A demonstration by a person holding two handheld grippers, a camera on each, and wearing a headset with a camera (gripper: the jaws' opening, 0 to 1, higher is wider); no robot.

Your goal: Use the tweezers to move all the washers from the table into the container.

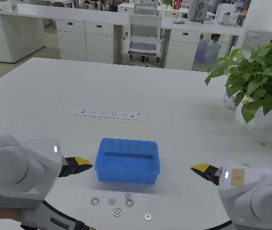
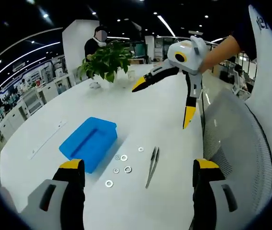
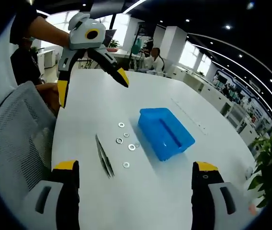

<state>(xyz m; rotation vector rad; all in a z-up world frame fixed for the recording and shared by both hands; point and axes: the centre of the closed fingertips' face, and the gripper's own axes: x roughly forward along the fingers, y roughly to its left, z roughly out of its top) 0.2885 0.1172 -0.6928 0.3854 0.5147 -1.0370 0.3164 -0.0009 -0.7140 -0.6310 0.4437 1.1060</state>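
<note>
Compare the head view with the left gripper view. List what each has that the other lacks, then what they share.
Head view, not the left gripper view: a white office chair and water bottles beyond the table.
Left gripper view, not the head view: the tweezers lying on the table beside the washers, and a standing person behind the plant.
Both: the blue container, six loose washers near it, and the plant.

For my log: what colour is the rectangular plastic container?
The container is blue; head view shows it best.
</note>
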